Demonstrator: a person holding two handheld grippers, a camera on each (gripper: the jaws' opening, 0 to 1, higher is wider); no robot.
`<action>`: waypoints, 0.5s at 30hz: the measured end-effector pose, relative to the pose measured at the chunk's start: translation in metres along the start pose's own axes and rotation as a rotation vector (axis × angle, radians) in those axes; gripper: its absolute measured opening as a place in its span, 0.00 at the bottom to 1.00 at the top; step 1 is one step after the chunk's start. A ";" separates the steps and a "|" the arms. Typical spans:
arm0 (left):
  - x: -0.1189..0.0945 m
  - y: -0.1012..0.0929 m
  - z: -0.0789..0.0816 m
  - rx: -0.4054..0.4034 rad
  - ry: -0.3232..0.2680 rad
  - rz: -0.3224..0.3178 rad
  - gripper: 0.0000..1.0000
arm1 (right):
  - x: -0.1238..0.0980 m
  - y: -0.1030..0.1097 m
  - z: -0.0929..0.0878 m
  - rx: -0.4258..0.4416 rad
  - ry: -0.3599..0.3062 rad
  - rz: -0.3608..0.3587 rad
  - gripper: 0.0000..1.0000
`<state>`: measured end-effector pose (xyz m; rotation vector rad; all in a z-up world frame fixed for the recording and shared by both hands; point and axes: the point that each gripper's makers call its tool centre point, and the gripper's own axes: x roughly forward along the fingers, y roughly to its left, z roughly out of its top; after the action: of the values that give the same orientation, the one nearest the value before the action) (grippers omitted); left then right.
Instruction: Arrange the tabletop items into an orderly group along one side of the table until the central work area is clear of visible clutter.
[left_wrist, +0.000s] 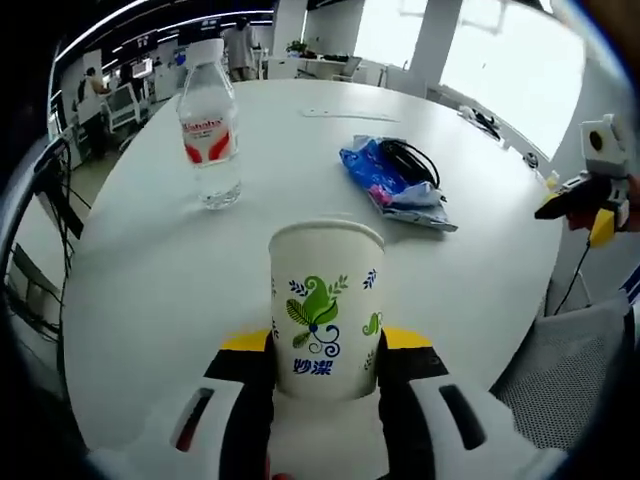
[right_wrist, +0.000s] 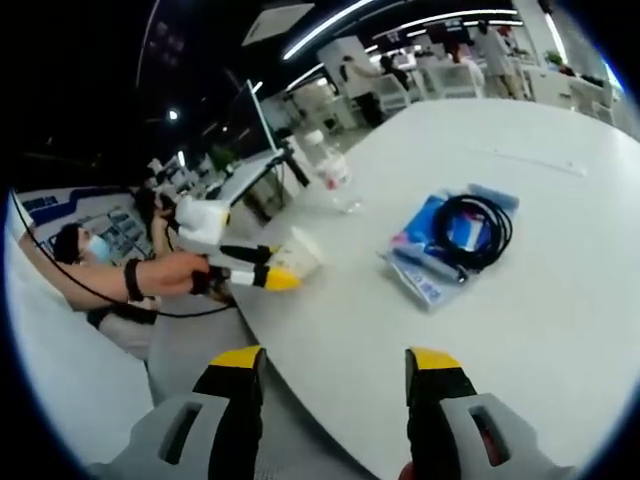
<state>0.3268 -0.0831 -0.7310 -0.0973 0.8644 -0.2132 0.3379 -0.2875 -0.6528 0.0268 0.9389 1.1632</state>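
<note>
A white paper cup with a green and blue leaf print stands upright between the jaws of my left gripper, which is shut on it near the table's edge. From the right gripper view the same cup shows small in the left gripper, held by a person's hand. A clear water bottle with a red label stands beyond it, also seen as the bottle. A blue packet with a coiled black cable on top lies to the right; the cable rests on the packet. My right gripper is open over the table's edge, holding nothing.
The round white table carries a flat white strip at its far side. The right gripper hangs off the table's right edge. Office chairs stand at the left, with desks and people in the background.
</note>
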 end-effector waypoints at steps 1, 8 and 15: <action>-0.002 -0.002 0.002 -0.003 -0.013 -0.010 0.39 | 0.001 0.000 0.001 -0.002 0.000 0.002 0.56; -0.010 -0.021 0.004 0.021 -0.043 -0.066 0.39 | 0.010 0.007 0.011 -0.026 -0.002 0.029 0.54; -0.013 -0.043 0.003 0.071 -0.049 -0.119 0.39 | 0.022 0.023 0.028 -0.073 -0.006 0.075 0.51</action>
<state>0.3149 -0.1223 -0.7118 -0.0872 0.8020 -0.3511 0.3395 -0.2476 -0.6378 0.0073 0.8958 1.2651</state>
